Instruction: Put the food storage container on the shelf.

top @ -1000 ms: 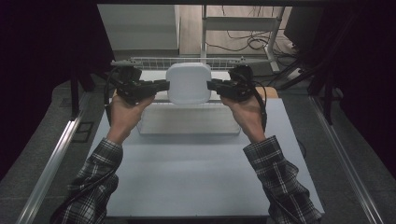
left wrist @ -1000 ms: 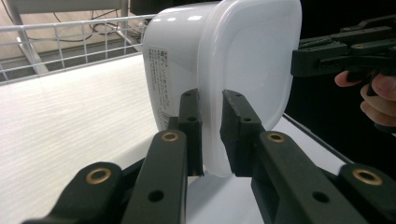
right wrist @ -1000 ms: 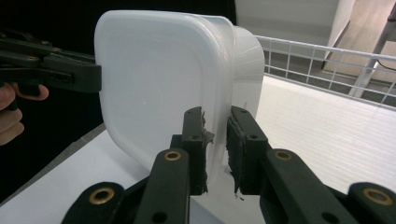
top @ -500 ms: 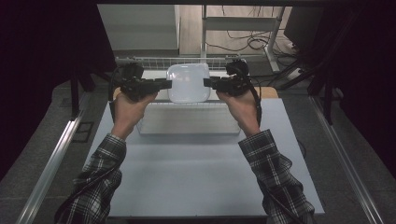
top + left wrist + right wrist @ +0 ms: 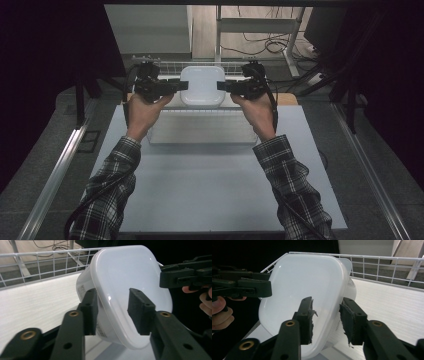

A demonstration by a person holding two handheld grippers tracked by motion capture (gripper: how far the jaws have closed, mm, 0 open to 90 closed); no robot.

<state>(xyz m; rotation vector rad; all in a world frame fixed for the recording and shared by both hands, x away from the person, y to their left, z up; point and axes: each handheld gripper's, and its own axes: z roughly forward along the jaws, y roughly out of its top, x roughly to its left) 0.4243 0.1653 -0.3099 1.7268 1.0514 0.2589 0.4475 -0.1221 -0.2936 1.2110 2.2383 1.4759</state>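
Container (image 5: 202, 86): white plastic tub with a fitted lid, rounded-square, held up between both grippers above the far end of the desk (image 5: 215, 195), just in front of the white wire basket (image 5: 227, 66) rail. A long clear tray (image 5: 200, 131) sits on the desk below and nearer the person.

Left gripper (image 5: 181, 85) takes the left edge, right gripper (image 5: 223, 86) the right edge, each roughly mid-side. In the left gripper view the jaws straddle the lid rim (image 5: 110, 302), one pad on the tub wall side, the other over the lid face. Same in the right gripper view (image 5: 332, 302), mirrored. Jaws look closed down on the rim, not fully together; the pad-to-plastic contact on the lid-face side can't be confirmed in either view. The tub hangs between them with no other support visible, so I read both as clamped on it.

Handling, my judgement:
- Light, likely empty; contents can't be seen through the lid.
- Thin-walled plastic, glossy lid, so slippery under the pads and it'll flex if squeezed hard.
- Right gripper's pads (image 5: 308, 322) are frayed, so grip there may be less even.
- The rim is the stiffest place to hold. Opposite mid-sides is a sound choice; corner grips would let it twist.
- Risk: lid pops loose if the two grippers pull apart or rotate unequally.
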